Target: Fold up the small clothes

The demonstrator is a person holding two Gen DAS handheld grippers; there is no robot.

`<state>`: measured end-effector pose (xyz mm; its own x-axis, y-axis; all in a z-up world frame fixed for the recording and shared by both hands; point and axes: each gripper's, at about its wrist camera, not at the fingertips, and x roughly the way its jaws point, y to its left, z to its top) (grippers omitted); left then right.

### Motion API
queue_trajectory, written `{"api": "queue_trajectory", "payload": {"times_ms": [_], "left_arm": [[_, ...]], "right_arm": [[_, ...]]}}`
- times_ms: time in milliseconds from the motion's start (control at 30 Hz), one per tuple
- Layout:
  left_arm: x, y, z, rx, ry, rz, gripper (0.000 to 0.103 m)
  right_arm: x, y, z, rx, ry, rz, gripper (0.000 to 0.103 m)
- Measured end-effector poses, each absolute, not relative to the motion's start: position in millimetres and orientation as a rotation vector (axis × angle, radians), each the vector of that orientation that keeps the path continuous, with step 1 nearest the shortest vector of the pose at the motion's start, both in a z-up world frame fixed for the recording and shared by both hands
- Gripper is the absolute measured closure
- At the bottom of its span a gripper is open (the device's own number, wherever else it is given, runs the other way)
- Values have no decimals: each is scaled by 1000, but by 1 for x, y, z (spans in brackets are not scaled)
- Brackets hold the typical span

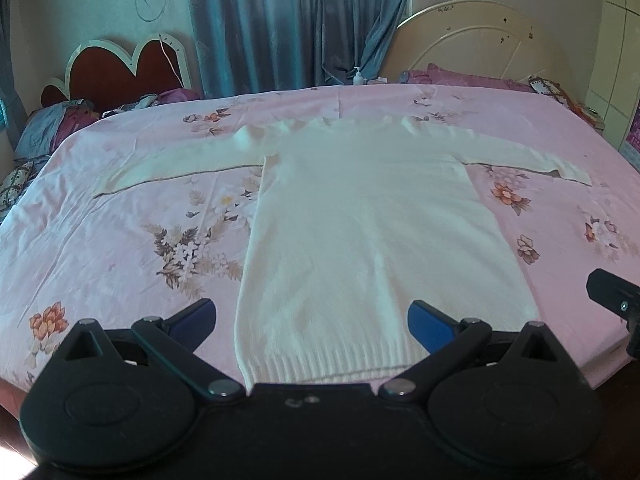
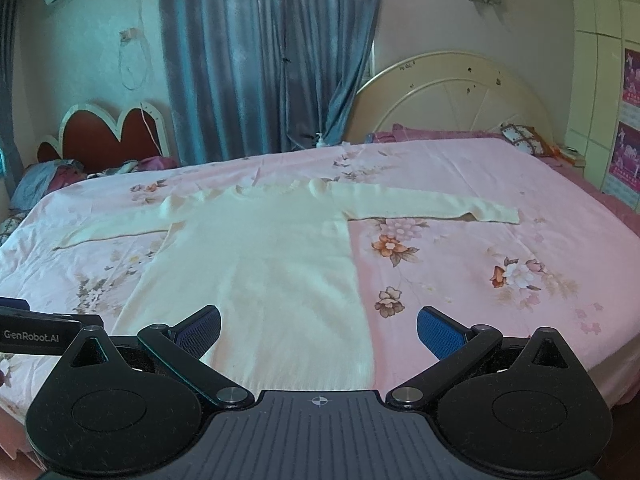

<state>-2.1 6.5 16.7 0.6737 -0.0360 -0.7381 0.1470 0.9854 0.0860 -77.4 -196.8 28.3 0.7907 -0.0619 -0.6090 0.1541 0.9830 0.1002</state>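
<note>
A cream knitted sweater [image 1: 360, 220] lies flat on the pink floral bedsheet [image 1: 120, 240], hem toward me, both sleeves spread out sideways. My left gripper [image 1: 312, 320] hovers open over the ribbed hem, blue pads wide apart and holding nothing. In the right wrist view the same sweater [image 2: 260, 272] stretches away from me. My right gripper [image 2: 319, 330] is open above the sweater's lower right edge, nothing between its pads. The right gripper's body [image 1: 616, 296] shows at the left view's right edge, and the left gripper's body [image 2: 36, 334] at the right view's left edge.
Two headboards stand behind the bed: a red heart-shaped one [image 1: 124, 72] at left and a cream round one [image 2: 460, 96] at right. Blue curtains [image 2: 260, 52] hang between them. Pillows and bedding [image 1: 44, 128] are piled at the far left. A small bottle [image 1: 359, 77] stands at the far edge.
</note>
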Motion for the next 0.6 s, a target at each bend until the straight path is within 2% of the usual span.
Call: {"api": "queue_trajectory", "payload": {"times_ms": [600], "left_arm": [[114, 14, -6, 98, 830, -130, 1]], "right_arm": [[23, -216, 8, 141, 626, -208, 0]]}}
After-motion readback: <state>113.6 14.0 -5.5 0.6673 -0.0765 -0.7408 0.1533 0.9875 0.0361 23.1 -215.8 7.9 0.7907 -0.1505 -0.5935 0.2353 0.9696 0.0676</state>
